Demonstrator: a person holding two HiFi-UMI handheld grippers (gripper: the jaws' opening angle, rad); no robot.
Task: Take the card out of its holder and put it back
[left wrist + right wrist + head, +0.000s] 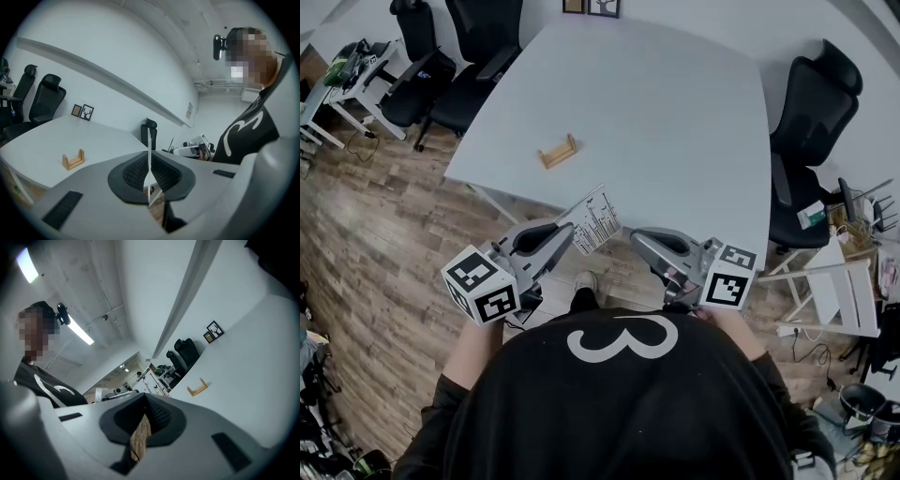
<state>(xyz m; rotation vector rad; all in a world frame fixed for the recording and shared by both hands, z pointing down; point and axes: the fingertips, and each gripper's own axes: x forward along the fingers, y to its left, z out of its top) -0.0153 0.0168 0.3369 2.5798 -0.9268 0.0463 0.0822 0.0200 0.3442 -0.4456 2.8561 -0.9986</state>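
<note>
– Holding the card (pixel 592 220) out of its holder (pixel 557 151) already?
– Yes. The left gripper (pixel 570 231) jaws pinch it close to the body. The holder stands empty on the worktop (pixel 675 112), well apart. The right gripper (pixel 636 236) jaws are closed on nothing. Putting the card back is left.

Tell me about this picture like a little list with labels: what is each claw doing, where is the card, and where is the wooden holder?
left claw: shut on the card
card: white with print, out of the holder, pinched in the left claw
right claw: shut, nothing in it
holder: small wooden stand, empty, sitting on the table, away from both claws
table: white, bare except for the holder
</note>
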